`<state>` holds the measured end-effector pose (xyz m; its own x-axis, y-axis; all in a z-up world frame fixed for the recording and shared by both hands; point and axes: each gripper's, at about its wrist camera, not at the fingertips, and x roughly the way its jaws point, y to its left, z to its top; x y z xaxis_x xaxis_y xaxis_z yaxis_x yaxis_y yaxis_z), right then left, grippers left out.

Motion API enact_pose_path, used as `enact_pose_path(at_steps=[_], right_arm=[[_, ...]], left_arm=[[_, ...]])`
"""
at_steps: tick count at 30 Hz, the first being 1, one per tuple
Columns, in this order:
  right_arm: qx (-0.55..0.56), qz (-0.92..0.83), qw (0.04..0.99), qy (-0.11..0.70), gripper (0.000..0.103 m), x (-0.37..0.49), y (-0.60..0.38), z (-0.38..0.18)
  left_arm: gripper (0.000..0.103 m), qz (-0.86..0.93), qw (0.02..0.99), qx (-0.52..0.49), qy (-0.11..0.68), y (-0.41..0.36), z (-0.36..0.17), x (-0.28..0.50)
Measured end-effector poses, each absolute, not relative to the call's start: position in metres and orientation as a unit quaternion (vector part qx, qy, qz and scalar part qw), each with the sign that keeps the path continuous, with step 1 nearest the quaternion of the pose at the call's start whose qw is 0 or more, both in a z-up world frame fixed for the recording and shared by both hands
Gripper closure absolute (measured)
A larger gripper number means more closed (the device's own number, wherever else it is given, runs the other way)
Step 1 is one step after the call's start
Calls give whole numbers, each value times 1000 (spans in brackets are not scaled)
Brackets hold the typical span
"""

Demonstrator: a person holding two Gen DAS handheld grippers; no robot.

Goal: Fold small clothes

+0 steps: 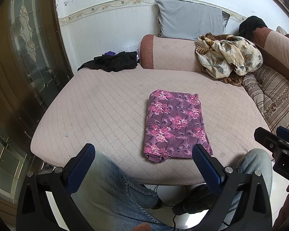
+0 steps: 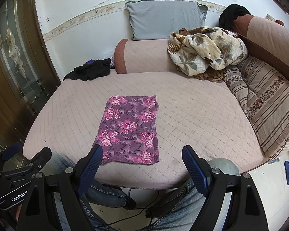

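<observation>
A purple cloth with pink flowers [image 1: 175,125] lies folded into a flat rectangle on the pink quilted sofa seat [image 1: 98,111]; it also shows in the right wrist view [image 2: 129,129]. My left gripper [image 1: 143,149] is open and empty, held above the seat's front edge, just short of the cloth's near end. My right gripper [image 2: 141,150] is open and empty, held near the cloth's near edge. Neither gripper touches the cloth. The right gripper's body shows at the right edge of the left wrist view [image 1: 275,144].
A black garment pile [image 1: 113,61] lies at the seat's far left. A floral blanket [image 1: 227,55] is heaped at the back right beside a striped cushion [image 2: 265,104]. A grey pillow [image 2: 163,19] leans on the wall. A glass-panelled door [image 1: 25,48] stands at the left. My jeans-clad knees and cables are below.
</observation>
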<state>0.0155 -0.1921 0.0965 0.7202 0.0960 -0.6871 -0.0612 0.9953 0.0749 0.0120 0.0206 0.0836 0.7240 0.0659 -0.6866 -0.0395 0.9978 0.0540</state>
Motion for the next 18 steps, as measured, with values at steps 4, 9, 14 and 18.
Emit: enact_pose_path(at_steps=[4, 9, 14, 18], right_arm=[[24, 43, 927, 373, 15, 16, -192, 97], [25, 44, 925, 376, 15, 19, -192, 95], [26, 45, 924, 378, 15, 20, -193, 92], [29, 42, 924, 379, 15, 19, -194, 90]], left_arm=[[3, 30, 928, 17, 372, 19, 83, 11], [3, 28, 927, 18, 373, 21, 84, 14], [3, 28, 927, 18, 374, 20, 84, 14], [3, 27, 926, 21, 377, 21, 81, 16]])
